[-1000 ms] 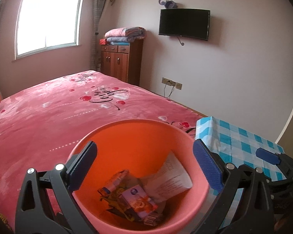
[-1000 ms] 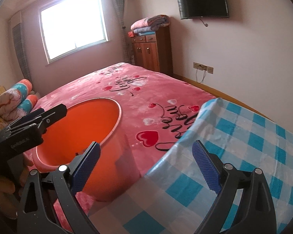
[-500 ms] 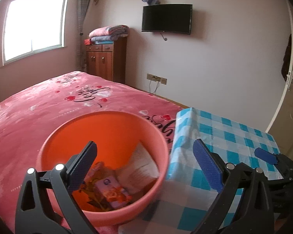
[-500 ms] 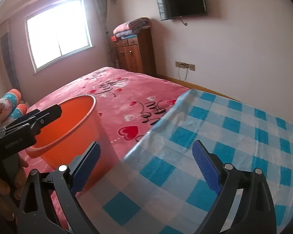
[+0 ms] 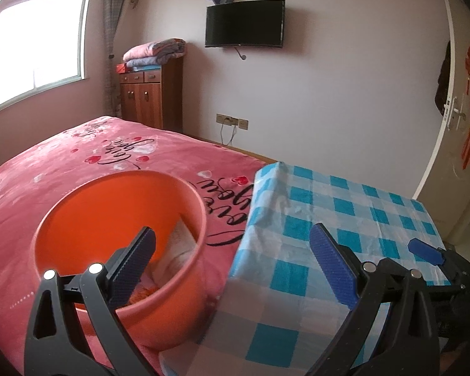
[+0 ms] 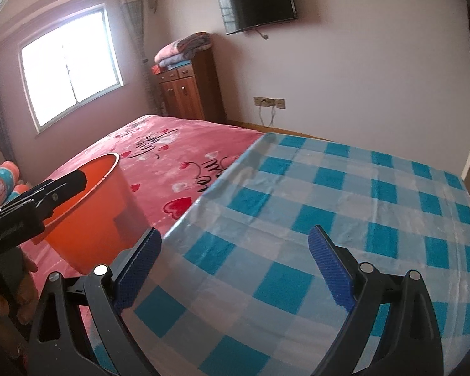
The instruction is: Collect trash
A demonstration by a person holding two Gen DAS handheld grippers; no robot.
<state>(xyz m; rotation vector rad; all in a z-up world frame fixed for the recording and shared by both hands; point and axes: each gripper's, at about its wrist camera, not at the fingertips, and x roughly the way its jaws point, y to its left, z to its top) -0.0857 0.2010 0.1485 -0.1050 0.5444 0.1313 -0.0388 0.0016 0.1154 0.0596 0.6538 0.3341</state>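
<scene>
Left hand-held gripper [image 5: 232,263]: released, blue-padded jaws spread wide, nothing between them; it hovers over the gap between bucket and surface.
Right hand-held gripper [image 6: 235,260]: released too, jaws wide apart above the checked cloth.
Round orange plastic bucket [image 5: 78,219]: stands on the pink heart-patterned bed [image 5: 62,163], just beside the surface's edge.
Trash: crumpled white paper [image 5: 180,244] and other scraps lie inside the bucket, partly hidden by its wall.
Surface [image 6: 344,194]: covered with a blue-and-white checked cloth.
</scene>
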